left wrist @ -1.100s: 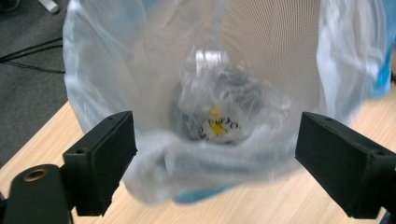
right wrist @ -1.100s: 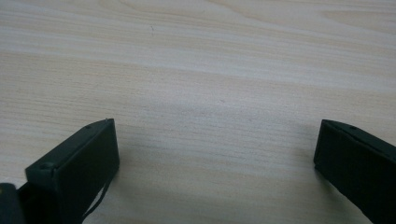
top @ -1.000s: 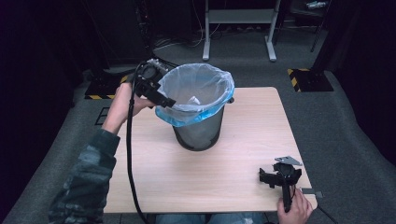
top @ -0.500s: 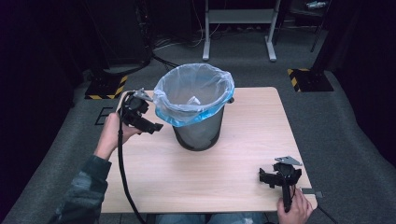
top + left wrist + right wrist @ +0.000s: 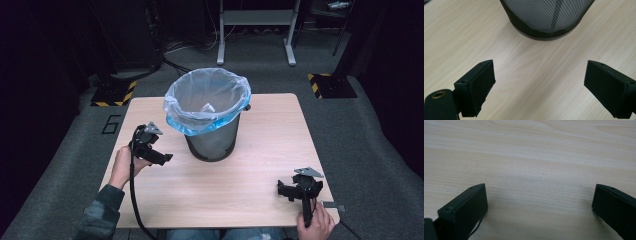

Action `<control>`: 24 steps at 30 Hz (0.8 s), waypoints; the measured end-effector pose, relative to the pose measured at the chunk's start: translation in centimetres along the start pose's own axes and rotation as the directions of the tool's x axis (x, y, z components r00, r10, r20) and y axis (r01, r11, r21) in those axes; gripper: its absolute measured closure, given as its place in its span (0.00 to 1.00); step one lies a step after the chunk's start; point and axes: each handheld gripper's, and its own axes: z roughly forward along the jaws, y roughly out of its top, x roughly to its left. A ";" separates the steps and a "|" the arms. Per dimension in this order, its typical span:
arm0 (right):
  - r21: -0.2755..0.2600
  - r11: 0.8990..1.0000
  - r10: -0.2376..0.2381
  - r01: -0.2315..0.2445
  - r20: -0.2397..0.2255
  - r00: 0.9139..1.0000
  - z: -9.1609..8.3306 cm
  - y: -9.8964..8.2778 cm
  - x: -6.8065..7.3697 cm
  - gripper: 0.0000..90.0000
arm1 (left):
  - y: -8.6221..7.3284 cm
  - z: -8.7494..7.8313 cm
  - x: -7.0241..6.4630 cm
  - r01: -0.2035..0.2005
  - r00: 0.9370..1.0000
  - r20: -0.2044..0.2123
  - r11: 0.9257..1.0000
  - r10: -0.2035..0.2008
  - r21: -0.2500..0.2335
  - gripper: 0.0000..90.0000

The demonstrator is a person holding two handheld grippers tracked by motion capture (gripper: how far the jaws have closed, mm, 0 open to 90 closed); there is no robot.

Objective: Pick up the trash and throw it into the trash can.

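Looking down from the high view: wire bin (image 5: pixel 212 135) with a pale blue liner (image 5: pixel 207 102) standing mid-desk (image 5: pixel 260 165), left gripper (image 5: pixel 162 159) just beside its left flank, right gripper (image 5: pixel 285 190) well apart near the front right corner. Seen closer in the left gripper view: mesh base (image 5: pixel 546 17) ahead of empty jaws spread wide. Likewise spread and empty over bare wood in the right gripper view.

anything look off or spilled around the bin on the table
Nothing stands out. The mesh bin stands upright on the table, its clear liner bag folded over the rim, with a small white scrap inside. Nothing is spilled on the wood. Both hand-held grippers, left and right, are open and hold nothing.
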 end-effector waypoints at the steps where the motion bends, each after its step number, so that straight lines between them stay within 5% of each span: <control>1: 0.000 1.000 0.000 0.000 0.000 1.000 0.0 0.0 0.0 0.00 | 0.0 0.0 0.0 0.000 1.000 0.000 1.000 0.000 0.000 0.10; 18: 0.000 1.000 0.000 0.000 0.000 1.000 0.0 0.0 0.0 0.00 | -7.6 4.6 -0.3 0.111 0.994 0.002 0.994 -0.111 0.012 0.11; 24: 0.000 1.000 0.000 0.000 0.000 1.000 0.0 0.0 0.0 0.00 | -10.0 5.0 0.0 0.174 0.985 0.005 0.985 -0.174 -0.013 0.11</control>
